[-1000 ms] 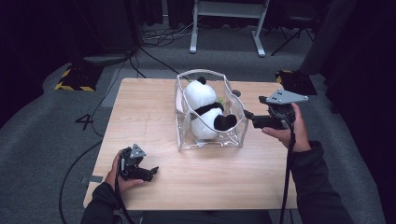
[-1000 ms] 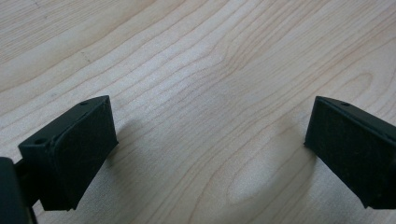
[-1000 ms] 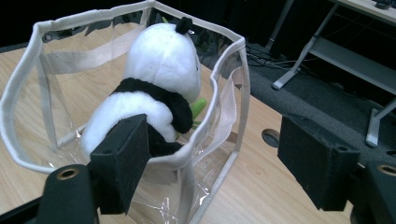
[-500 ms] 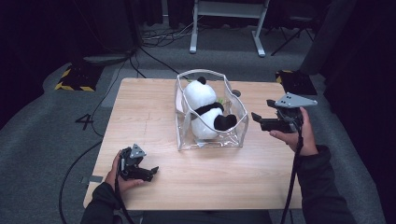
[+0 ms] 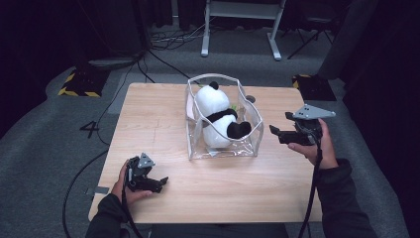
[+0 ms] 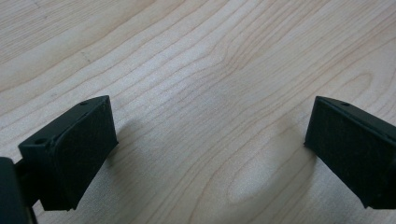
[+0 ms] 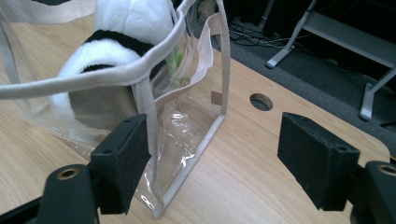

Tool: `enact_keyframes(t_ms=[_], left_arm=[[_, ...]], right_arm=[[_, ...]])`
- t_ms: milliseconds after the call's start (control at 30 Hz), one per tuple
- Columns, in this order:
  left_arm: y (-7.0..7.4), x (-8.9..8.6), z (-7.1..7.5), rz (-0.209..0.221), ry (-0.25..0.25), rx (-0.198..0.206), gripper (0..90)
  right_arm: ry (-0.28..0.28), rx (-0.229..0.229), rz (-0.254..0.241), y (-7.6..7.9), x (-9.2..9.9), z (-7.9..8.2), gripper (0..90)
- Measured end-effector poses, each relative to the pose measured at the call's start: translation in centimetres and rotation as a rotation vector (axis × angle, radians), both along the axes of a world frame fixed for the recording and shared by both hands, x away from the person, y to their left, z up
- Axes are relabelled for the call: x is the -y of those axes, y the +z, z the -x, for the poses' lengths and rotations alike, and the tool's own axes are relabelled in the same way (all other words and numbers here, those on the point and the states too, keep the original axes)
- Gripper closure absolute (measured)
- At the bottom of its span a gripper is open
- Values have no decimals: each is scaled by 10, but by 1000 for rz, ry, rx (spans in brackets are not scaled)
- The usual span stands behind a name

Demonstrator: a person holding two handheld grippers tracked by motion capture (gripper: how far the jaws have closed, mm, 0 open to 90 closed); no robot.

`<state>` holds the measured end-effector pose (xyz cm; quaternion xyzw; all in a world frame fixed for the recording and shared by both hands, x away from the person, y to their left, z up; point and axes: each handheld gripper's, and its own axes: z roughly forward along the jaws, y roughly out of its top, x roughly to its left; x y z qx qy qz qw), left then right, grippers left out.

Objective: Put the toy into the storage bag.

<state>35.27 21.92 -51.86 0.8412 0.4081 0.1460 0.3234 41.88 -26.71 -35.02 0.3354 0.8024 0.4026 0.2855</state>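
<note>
My grippers: two; my left gripper [image 5: 159, 182] sits low near the tabletop's near-left corner, jaws wide over bare wood; my right gripper [image 5: 274, 132] hovers by the right edge, jaws wide, empty.
Count: one clear bag [image 5: 247, 144], one panda plush [image 5: 218, 119] inside it.
Surface: light wooden tabletop [image 5: 158, 124] with a round hole [image 7: 261, 101] near the far edge.
Room: grey carpet, dark surroundings, floor cables, a metal frame beyond.
Bag: mid-table toward the far edge, just left of my right gripper, apart from it.
</note>
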Motion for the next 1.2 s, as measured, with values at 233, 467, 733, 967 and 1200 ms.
enact_keyframes(t_ms=[233, 467, 733, 967, 1200], left_arm=[[0, 0, 0, 0, -1, 0, 21], [0, 0, 0, 0, 0, 0, 21], [0, 0, 0, 0, -1, 0, 21], [0, 0, 0, 0, 0, 0, 20], [0, 0, 0, 0, 0, 0, 20]], right_arm=[[-3, -21, 9, -10, 3, -1, 249], [-4, -44, 25, -21, 5, -1, 249], [-6, -72, 44, -35, 7, 0, 250], [-1, -96, 72, -47, 8, 1, 253], [1, -115, 85, -57, 10, 2, 252]])
